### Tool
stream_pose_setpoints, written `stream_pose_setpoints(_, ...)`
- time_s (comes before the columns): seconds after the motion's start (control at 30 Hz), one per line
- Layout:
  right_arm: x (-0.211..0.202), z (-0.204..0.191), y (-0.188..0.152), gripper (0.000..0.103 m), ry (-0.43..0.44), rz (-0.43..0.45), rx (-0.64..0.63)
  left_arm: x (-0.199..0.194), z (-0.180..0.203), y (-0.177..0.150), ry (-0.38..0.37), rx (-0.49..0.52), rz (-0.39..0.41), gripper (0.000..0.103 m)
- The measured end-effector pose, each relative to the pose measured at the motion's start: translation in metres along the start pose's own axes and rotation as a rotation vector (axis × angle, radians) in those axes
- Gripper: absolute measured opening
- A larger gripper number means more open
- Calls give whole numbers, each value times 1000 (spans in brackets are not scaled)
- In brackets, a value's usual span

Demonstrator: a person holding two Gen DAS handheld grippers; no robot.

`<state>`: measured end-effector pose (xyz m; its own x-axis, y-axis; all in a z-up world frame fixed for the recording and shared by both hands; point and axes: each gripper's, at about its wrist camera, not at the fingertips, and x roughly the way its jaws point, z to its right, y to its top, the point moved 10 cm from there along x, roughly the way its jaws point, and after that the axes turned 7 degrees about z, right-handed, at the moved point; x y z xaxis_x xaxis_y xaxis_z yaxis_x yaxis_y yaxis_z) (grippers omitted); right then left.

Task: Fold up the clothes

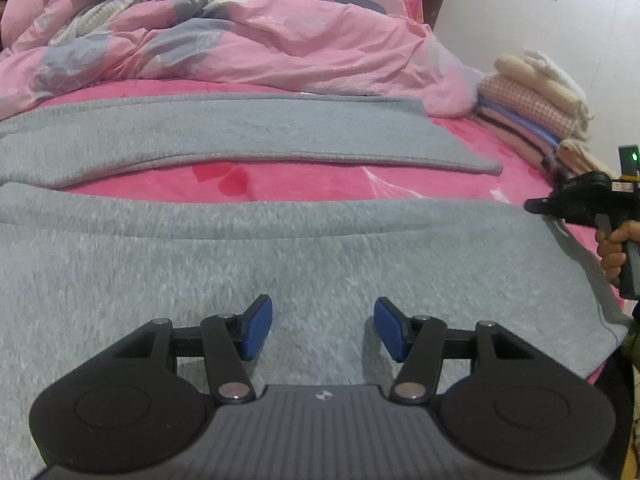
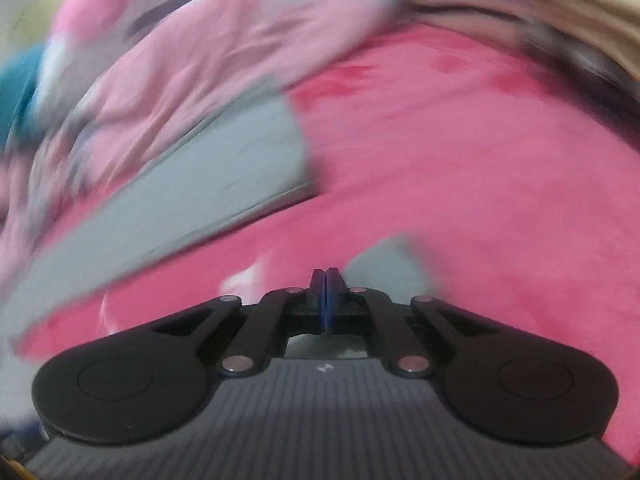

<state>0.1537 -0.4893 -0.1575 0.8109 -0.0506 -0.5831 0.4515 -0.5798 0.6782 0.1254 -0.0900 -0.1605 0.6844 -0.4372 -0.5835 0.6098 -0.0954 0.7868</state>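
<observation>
Left gripper fingers are held apart above grey garment, spread on pink bed. Right gripper is shut, nothing visibly pinched. Soft, limp fleece; best gripped at hem corners.

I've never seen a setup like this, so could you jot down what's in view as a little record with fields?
setting: bed with a pink sheet
garment: grey trousers laid flat, two legs apart
left gripper: open, over the trousers, nothing between its pads
right gripper: shut, pads together; its view is blurred
behind: pink quilt
far right: stack of folded clothes
fold: not yet started
</observation>
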Motion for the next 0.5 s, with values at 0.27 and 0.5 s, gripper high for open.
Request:
stream_pose_setpoints(0.27,-49,-68,-54,20,253,-10,-70,-5,-4,0,-6,-32,-12,58)
stream_pose_setpoints(0.5,-102,45,-41,16,-59,163,160,-25,-21,-4,14,-117,-18,59)
